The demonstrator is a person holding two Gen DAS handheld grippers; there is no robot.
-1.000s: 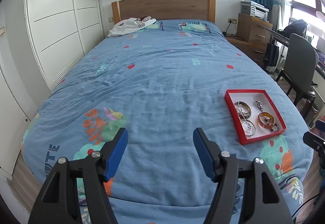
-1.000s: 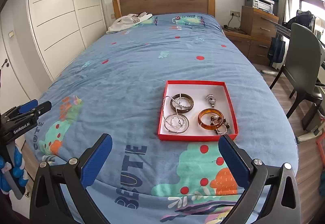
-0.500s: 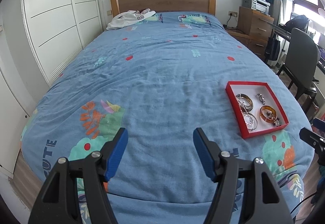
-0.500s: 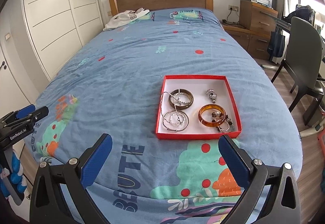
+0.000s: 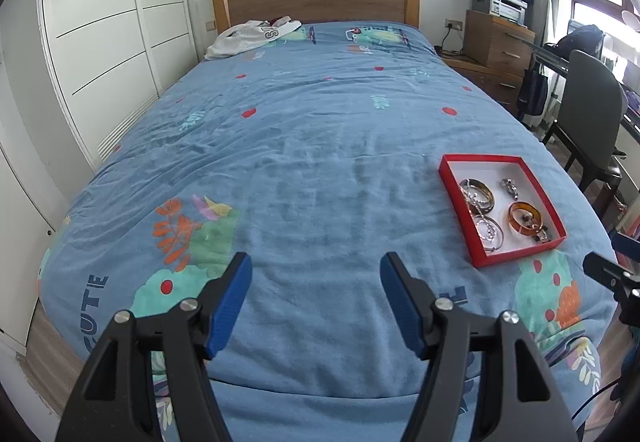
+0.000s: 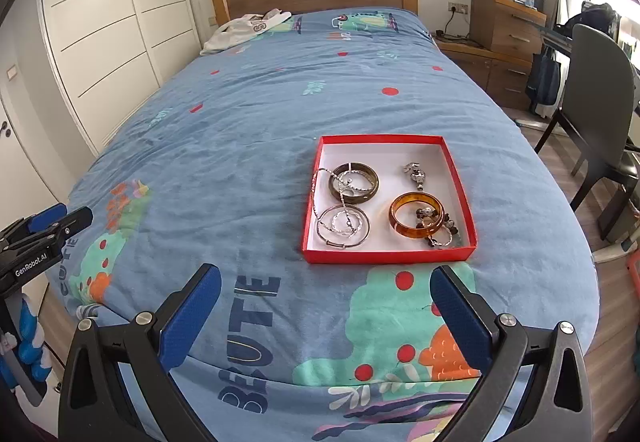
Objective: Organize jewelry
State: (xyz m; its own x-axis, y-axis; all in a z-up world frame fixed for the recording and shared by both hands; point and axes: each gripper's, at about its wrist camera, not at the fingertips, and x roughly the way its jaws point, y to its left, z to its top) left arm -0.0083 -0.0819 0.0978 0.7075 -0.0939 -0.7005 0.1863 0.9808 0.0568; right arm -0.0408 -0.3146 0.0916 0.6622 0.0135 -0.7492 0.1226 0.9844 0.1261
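1. Left wrist view: your left gripper (image 5: 316, 294) hangs spread wide and empty over the blue bedspread (image 5: 300, 161), near the foot of the bed. The red tray (image 5: 460, 201) sits well off to its right, so this tool is out of reach of it.
2. Right wrist view: your right gripper (image 6: 326, 306) is wide apart too, gripping nothing, lined up just short of the tray. All the jewelry lies inside: dark bangle (image 6: 370, 187), amber bangle (image 6: 400, 207), silver rings (image 6: 326, 230), a small charm (image 6: 416, 173) (chains overlap the dark bangle). The soft quilt may sag under pressure; a chair (image 6: 596, 81) stands bedside.
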